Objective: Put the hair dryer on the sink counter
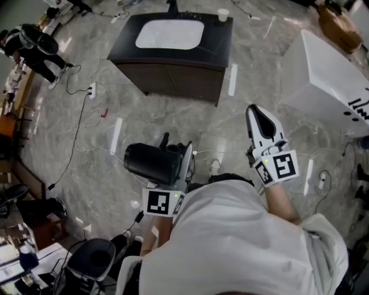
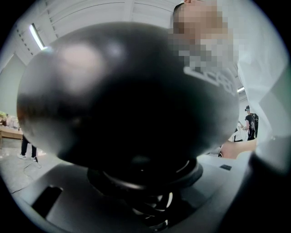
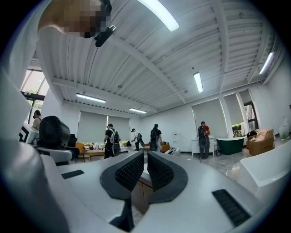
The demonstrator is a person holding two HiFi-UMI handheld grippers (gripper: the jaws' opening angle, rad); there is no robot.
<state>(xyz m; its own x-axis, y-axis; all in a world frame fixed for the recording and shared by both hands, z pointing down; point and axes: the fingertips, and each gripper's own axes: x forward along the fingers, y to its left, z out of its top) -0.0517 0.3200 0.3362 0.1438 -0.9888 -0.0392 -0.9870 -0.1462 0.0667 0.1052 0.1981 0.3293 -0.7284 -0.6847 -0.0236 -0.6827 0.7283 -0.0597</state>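
A black hair dryer (image 1: 151, 163) lies in my left gripper (image 1: 176, 147), held at waist height over the floor with the jaws shut on it. In the left gripper view its dark rounded body (image 2: 127, 100) fills almost the whole picture. The sink counter (image 1: 124, 41), a dark cabinet with a white basin, stands ahead at the top of the head view, well apart from both grippers. My right gripper (image 1: 258, 115) points toward it, shut with nothing between its ribbed pads (image 3: 132, 170). The right gripper view also shows the hair dryer (image 3: 52, 132) at its left.
A white cup (image 1: 223, 14) stands on the counter's far right corner. A white bathtub (image 1: 328, 80) sits to the right. Cables and a power strip (image 1: 91, 89) lie on the marble floor at the left. Several people (image 3: 111, 141) stand far back in the room.
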